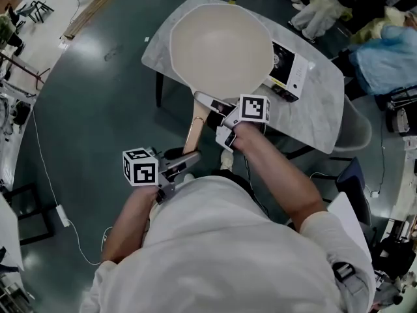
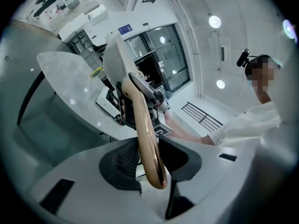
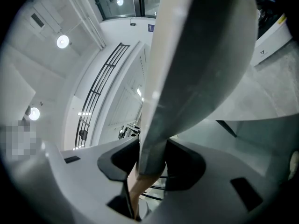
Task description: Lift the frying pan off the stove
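The frying pan [image 1: 221, 47], cream inside and grey underneath [image 3: 201, 55], hangs tilted above the marble table [image 1: 319, 116], clear of the white stove [image 1: 288, 70]. Its long copper-coloured handle [image 1: 193, 134] runs back toward me. My left gripper [image 1: 189, 158] is shut on the handle's free end, and in the left gripper view the handle [image 2: 147, 134] lies pinched between the two dark pads. My right gripper [image 1: 214, 111] is shut on the grey neck [image 3: 152, 155] where the handle meets the pan. The pan hides part of the stove.
The stove sits near the table's right side, its white edge [image 3: 275, 31] visible past the pan. A grey chair [image 1: 357, 130] stands at the table's right. A white cable [image 1: 49, 181] lies across the dark floor at left. Bags and clothing [image 1: 384, 51] are piled at upper right.
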`<state>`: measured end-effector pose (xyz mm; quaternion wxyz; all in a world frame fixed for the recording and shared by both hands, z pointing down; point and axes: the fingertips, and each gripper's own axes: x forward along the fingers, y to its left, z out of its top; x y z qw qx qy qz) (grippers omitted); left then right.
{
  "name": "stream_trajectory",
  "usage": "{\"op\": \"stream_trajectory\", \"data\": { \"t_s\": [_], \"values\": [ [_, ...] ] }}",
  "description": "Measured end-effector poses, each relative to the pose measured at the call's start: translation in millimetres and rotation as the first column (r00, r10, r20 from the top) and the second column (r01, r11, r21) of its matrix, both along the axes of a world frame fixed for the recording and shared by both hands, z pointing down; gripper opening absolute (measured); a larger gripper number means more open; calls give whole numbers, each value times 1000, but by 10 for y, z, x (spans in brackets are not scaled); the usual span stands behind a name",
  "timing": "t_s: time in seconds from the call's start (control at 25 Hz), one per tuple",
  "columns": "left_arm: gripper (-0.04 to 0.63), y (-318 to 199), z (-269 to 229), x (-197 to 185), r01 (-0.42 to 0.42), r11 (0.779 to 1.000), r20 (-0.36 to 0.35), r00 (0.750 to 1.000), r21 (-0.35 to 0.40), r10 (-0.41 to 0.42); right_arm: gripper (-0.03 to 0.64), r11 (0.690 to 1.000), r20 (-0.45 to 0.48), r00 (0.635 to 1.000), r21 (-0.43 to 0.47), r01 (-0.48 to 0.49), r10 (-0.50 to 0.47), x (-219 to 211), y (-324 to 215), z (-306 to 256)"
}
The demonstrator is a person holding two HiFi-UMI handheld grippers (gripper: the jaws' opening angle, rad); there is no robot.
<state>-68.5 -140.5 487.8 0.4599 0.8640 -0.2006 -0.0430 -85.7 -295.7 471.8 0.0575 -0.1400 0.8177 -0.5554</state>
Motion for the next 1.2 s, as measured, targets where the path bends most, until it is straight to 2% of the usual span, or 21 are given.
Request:
{"op": "stream_trajectory", "data": {
  "t_s": [0.16,0.6,1.2],
  "values": [
    [133,313,-7,-122,-13,1000,-17,1000,5,13,170,1000,3,1000,-3,-11,11,-98,314,6],
    [135,670,16,-214,-33,999,-36,999,9,33,170,1000,-5,1000,-4,-30,30,-165,675,32],
    [137,719,-2,-175,-42,999,-50,998,9,42,173,999,-18,999,-16,-34,33,-116,717,63]
  ]
}}
